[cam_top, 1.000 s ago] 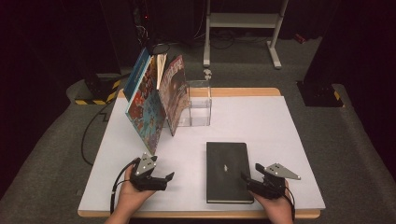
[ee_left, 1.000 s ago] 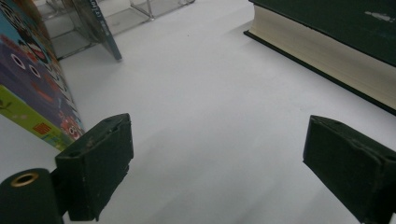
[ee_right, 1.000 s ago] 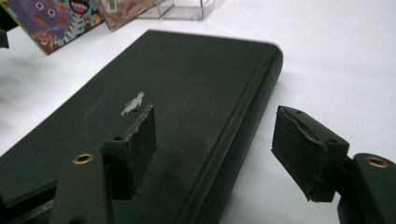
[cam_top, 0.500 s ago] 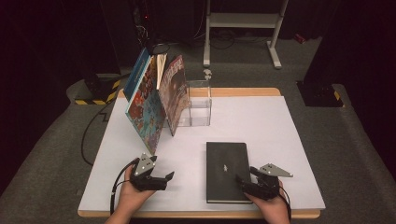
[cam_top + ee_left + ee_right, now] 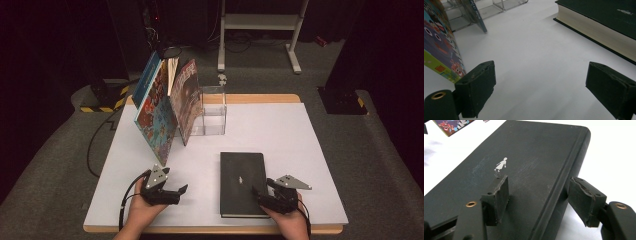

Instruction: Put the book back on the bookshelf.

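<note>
Black book (image 5: 243,181) spine edge between closing right claw (image 5: 541,200) jaws

A thick black hardcover book (image 5: 243,182) lies flat and closed near the table's front edge, apparently bearing a small silver figure.

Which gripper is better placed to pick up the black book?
Right. The right gripper straddles the black book's spine edge, jaws just closing, not yet pressing. The left gripper is open over bare table, beside the book.
</note>
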